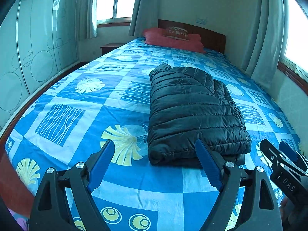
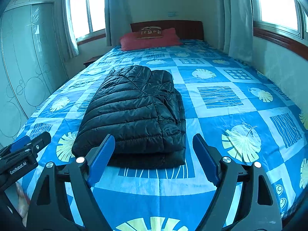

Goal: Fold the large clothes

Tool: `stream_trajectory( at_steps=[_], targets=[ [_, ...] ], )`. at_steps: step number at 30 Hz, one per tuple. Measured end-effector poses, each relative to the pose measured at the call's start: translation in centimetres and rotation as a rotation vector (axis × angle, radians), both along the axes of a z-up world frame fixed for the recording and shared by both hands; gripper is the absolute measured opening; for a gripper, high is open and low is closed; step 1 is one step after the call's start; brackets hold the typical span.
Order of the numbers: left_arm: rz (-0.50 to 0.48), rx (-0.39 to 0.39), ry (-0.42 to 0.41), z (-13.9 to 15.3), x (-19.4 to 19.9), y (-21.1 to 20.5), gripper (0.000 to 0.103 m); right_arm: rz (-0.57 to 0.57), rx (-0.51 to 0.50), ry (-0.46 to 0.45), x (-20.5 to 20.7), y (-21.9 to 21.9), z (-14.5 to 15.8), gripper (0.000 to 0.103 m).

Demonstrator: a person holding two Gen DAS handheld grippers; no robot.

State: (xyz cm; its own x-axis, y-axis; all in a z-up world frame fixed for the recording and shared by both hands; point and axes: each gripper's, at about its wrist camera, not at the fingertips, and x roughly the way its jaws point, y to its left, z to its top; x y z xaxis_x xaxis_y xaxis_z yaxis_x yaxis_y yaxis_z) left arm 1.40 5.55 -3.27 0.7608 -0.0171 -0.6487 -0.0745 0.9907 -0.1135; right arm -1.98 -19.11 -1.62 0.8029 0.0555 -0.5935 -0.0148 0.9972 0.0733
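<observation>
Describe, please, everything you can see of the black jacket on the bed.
The black jacket is a shiny, puffy quilted garment with stitched channels, folded into a compact, layered rectangle. It lies flat on the blue patterned bedspread, lengthwise toward the red pillow. Nothing grips it; only the bedspread touches it.

Small bedroom in cool daylight. Ahead of the claw, a bed (image 2: 221, 119) spread with a blue patchwork sheet of pale leaves and wavy stripes. Far beyond, a dark wooden headboard (image 2: 188, 28) with a red pillow (image 2: 150, 40) and a small brown cushion (image 2: 151, 32). Left of the claw, a frosted wardrobe (image 2: 25, 73) etched with circles. Bright windows (image 2: 84, 9) with pale curtains (image 2: 238, 23) to left and right. Low wooden nightstand (image 1: 109, 47) by the far left corner.
</observation>
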Motion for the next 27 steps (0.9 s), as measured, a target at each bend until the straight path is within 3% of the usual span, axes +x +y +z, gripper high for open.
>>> stream_trajectory(
  at_steps=[27],
  targets=[
    [0.011, 0.021, -0.013, 0.64, -0.65, -0.32, 0.085, 0.010, -0.002, -0.010, -0.30, 0.60, 0.28, 0.083]
  ],
)
